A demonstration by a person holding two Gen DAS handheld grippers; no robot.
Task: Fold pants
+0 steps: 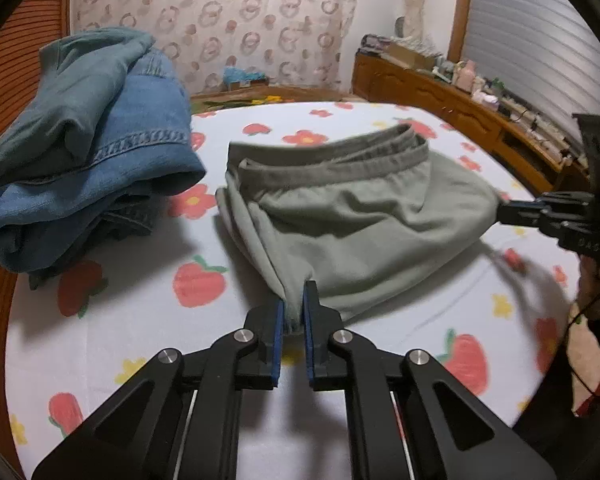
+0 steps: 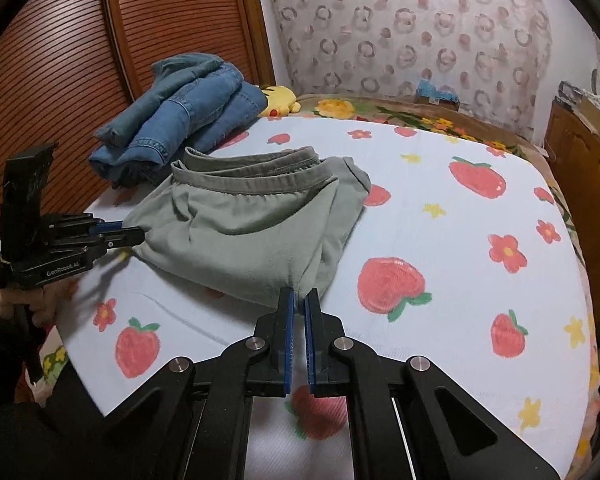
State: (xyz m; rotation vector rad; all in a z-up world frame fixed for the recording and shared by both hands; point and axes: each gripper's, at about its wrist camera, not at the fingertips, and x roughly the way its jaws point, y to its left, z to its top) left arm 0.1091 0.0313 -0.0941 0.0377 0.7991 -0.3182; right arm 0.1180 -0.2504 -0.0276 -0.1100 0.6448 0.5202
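Note:
Grey-green pants point(image 1: 360, 216) with an elastic waistband lie folded on the bed, also in the right wrist view point(image 2: 244, 232). My left gripper point(image 1: 294, 304) is shut on the pants' near corner; it shows from the side in the right wrist view point(image 2: 134, 234). My right gripper point(image 2: 300, 300) is shut on the other near corner, which is lifted slightly; it shows in the left wrist view point(image 1: 500, 212) at the pants' right edge.
A pile of folded blue jeans point(image 1: 88, 160) sits at the bed's far left, also in the right wrist view point(image 2: 180, 116). The strawberry-print sheet point(image 2: 460, 220) covers the bed. A wooden headboard point(image 2: 80, 60) is left, a wooden cabinet point(image 1: 440, 96) right, a yellow plush point(image 2: 278, 100) beyond.

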